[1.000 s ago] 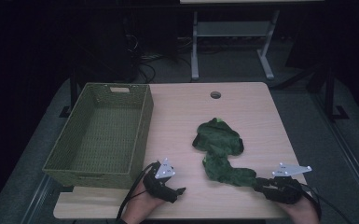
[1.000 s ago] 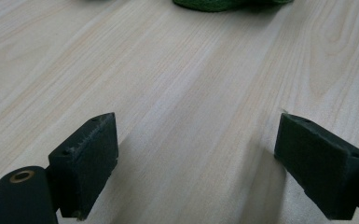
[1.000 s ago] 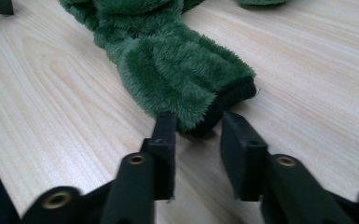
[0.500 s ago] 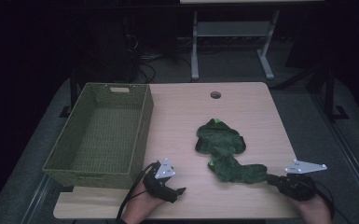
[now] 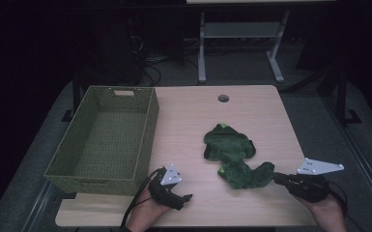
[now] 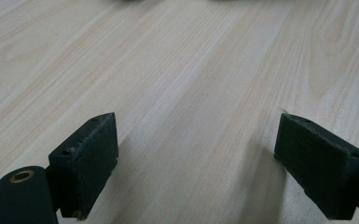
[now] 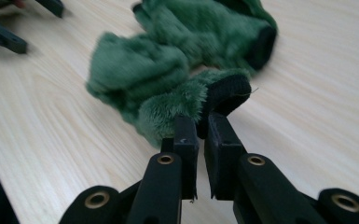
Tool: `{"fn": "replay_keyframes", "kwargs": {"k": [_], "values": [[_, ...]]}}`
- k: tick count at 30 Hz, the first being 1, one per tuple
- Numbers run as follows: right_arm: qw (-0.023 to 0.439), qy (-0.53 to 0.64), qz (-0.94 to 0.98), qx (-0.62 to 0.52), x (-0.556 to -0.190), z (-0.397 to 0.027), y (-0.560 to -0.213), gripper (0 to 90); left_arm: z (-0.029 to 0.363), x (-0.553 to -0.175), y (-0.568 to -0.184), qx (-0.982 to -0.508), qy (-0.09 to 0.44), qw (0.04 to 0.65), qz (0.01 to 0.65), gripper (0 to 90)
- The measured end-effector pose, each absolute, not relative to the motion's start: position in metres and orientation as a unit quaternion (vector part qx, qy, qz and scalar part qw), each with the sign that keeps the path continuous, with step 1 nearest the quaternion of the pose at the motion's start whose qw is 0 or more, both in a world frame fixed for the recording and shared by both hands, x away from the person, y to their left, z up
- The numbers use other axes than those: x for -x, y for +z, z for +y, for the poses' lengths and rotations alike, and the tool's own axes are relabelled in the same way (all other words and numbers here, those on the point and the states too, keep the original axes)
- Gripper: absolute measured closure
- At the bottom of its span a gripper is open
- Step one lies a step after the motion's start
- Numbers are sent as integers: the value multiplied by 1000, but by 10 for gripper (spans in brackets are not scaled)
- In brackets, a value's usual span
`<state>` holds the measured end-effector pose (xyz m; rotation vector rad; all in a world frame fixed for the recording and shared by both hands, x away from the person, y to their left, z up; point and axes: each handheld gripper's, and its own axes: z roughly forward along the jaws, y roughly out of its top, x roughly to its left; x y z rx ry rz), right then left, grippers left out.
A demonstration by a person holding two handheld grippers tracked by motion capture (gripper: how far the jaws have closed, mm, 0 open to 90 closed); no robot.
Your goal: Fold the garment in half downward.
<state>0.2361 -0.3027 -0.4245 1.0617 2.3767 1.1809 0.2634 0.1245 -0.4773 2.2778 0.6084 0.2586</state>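
A fuzzy dark-green garment (image 5: 229,154) lies crumpled on the wooden table (image 5: 251,111), right of centre. My right gripper (image 5: 276,178) is at the garment's near-right end. In the right gripper view the gripper (image 7: 200,126) is shut on the garment's (image 7: 182,56) black-lined cuff (image 7: 226,91), lifted slightly off the wood; its jaws have just been closing with the cuff between them. My left gripper (image 5: 186,198) rests near the front edge beside the basket. In the left gripper view it (image 6: 196,154) stands open over bare wood.
A green woven basket (image 5: 150,125) stands on the left half of the table, with nothing visible in it. A round cable hole (image 5: 223,98) sits near the far edge. Dark floor and a metal stand lie beyond the table.
The right gripper has moved right and risen a little, drawing the garment's near end out towards it. The left gripper has stayed where it was.
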Motion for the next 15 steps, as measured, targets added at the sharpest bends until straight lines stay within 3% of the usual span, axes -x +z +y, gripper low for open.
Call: {"fn": "replay_keyframes", "kwargs": {"k": [15], "values": [[129, 424, 850, -286, -257, -247, -403, 827, 124, -263, -477, -889, 101, 377, 240, 127]]}}
